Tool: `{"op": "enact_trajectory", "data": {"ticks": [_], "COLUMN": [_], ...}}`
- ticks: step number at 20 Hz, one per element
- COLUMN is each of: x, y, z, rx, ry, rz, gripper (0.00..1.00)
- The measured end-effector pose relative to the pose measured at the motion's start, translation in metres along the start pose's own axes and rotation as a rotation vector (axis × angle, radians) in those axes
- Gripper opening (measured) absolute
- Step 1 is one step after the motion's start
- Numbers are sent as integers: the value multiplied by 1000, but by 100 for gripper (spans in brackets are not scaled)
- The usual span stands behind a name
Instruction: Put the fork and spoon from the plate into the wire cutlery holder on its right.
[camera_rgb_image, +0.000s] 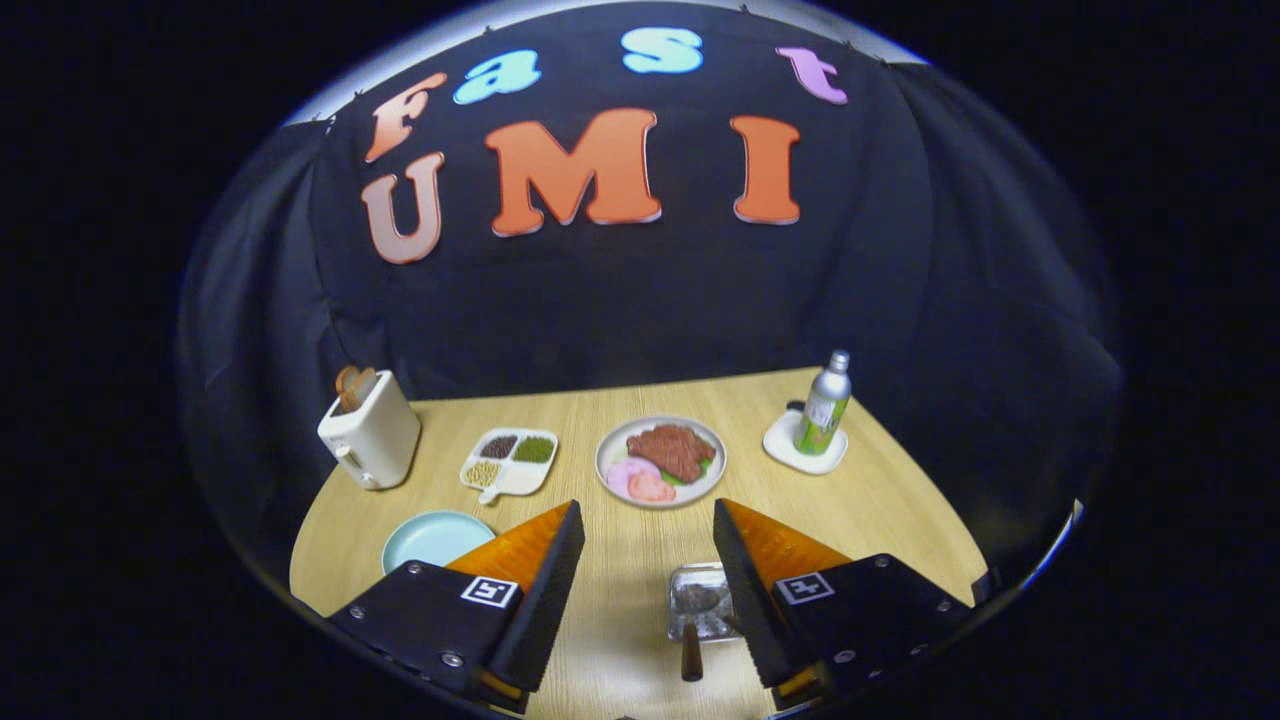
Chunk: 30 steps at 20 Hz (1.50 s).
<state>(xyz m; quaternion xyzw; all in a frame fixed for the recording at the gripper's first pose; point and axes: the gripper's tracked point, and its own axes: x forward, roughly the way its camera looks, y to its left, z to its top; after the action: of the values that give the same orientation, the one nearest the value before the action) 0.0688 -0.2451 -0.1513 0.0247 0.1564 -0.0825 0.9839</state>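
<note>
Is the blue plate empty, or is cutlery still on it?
Empty as far as visible: the blue plate shows bare; the left finger of the open gripper hides its near edge.

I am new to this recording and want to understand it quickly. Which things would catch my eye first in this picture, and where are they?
The open gripper dominates the near side, its fingers spread wide over the wooden table. Just beyond them sits a plate of meat and vegetables, with a divided dish of beans and a white toaster to its left. Between the fingers, close to one of them, stands the wire cutlery holder with a dark handle sticking out.
</note>
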Motion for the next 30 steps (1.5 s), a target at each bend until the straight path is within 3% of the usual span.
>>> {"op": "enact_trajectory", "data": {"ticks": [5, 8, 12, 17, 24, 30], "x": [-23, -36, -55, -60, -82, -88], "y": [10, 20, 36, 53, 75, 96], "z": [79, 111, 147, 150, 173, 164], "rx": [-20, 8, 0, -11, -29, -10], "ry": [-276, -368, -498, -495, -601, -562], "rz": [-14, -1, 22, 8, 12, 16], "gripper": [84, 84, 92, 92, 93, 94]}}
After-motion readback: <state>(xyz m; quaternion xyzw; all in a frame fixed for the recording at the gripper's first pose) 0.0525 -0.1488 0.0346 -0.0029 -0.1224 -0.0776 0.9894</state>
